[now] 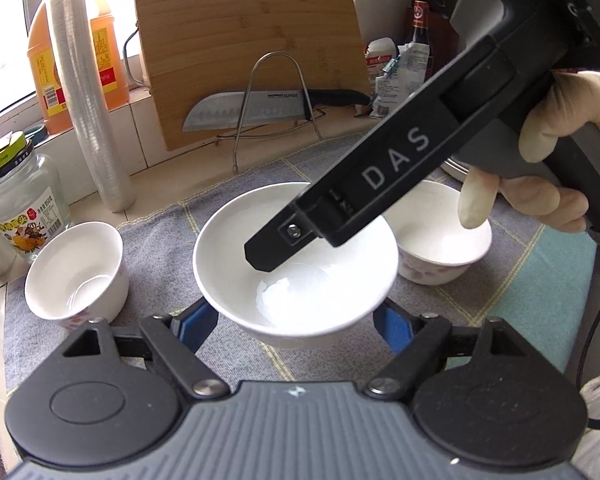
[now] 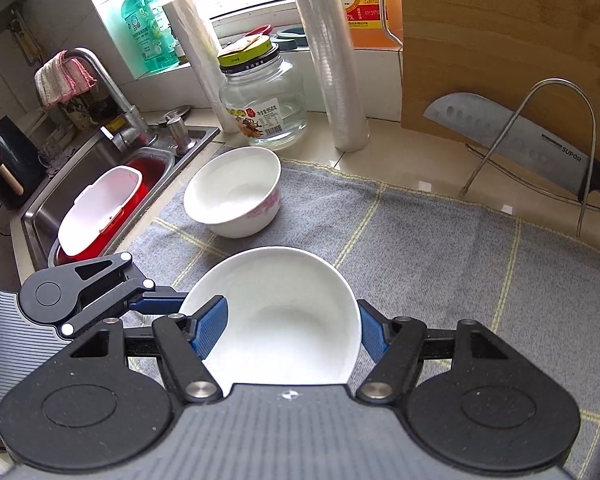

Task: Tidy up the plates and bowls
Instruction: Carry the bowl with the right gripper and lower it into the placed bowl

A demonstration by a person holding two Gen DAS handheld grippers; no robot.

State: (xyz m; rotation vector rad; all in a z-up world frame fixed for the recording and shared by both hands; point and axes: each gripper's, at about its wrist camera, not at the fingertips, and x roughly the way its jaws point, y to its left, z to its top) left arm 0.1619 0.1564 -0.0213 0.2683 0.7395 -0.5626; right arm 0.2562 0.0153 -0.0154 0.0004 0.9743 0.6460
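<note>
Item: plain white bowl (image 1: 296, 256), clamped by left tongs (image 1: 296, 320) and right tongs (image 2: 288, 328). Hazard: uneven pull slips it onto patterned bowl (image 1: 440, 240) behind.

A home kitchen counter beside my sink.

I see a steel sink (image 2: 100, 168) with a faucet (image 2: 100, 76) and dish soap (image 2: 140, 20) at the window, a bamboo cutting board (image 1: 244, 48) leaning by a knife (image 1: 252, 108) in its wire rack (image 1: 276, 92), oil bottles (image 1: 44, 60), a glass jar (image 2: 264, 100), and white bowls (image 1: 296, 256) on a grey cloth (image 2: 440, 260).
</note>
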